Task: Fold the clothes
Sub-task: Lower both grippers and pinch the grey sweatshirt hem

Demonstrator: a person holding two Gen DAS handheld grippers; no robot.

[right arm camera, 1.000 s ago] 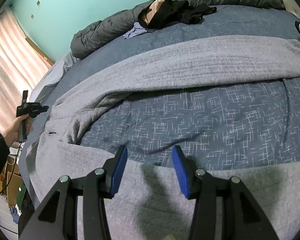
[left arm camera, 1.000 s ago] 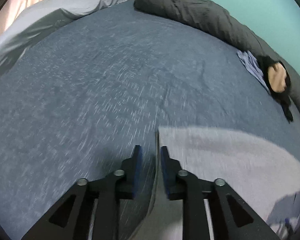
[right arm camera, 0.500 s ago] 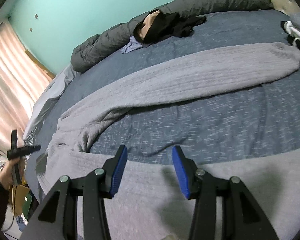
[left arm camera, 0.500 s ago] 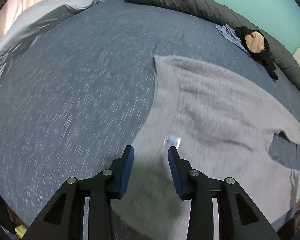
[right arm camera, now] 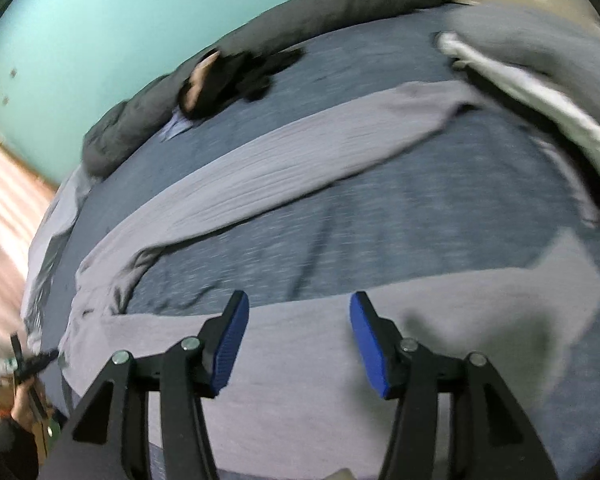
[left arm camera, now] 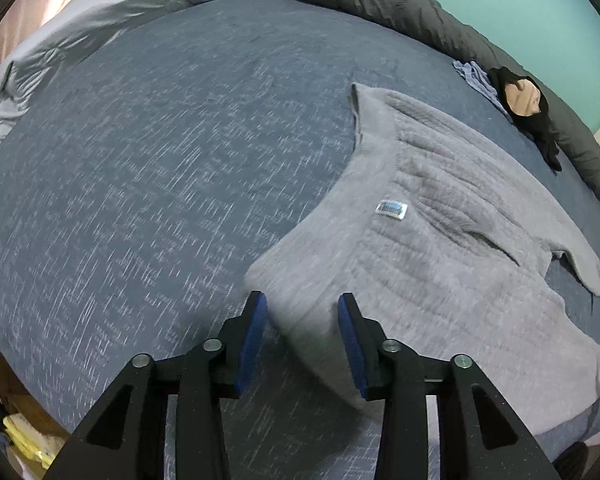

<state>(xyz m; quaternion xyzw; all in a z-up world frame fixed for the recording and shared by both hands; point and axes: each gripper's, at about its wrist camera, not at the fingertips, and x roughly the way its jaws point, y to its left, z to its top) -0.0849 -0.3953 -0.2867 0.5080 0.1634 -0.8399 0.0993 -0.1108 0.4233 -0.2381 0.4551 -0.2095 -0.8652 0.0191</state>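
A grey knitted sweater [left arm camera: 440,248] lies spread flat on the blue bedspread [left arm camera: 160,180], toward the bed's right half as the left wrist camera sees it, with a small blue label [left arm camera: 391,210] showing near the neckline. One sleeve [right arm camera: 284,160] stretches in a long band across the bed toward the headboard side, and the body lies along the near edge.

The left gripper [left arm camera: 302,336] hovers above the near edge of the bed, pointing forward and down over the sweater's shoulder corner. Its jaws stand apart, the blue pads on either side of the fabric's corner with nothing pinched between them.

The right gripper [right arm camera: 296,340] is held over the sweater's body by the near edge, tilted so the bed appears slanted. Its jaws are spread wide and hold nothing; whether the pads touch the cloth below cannot be told, as the view is blurred.

A dark grey duvet [left arm camera: 440,20] is rolled along the far edge, with black clothing [left arm camera: 536,120] beside it. In the right wrist view a hand [right arm camera: 24,404] grips the other tool's handle at the lower left.
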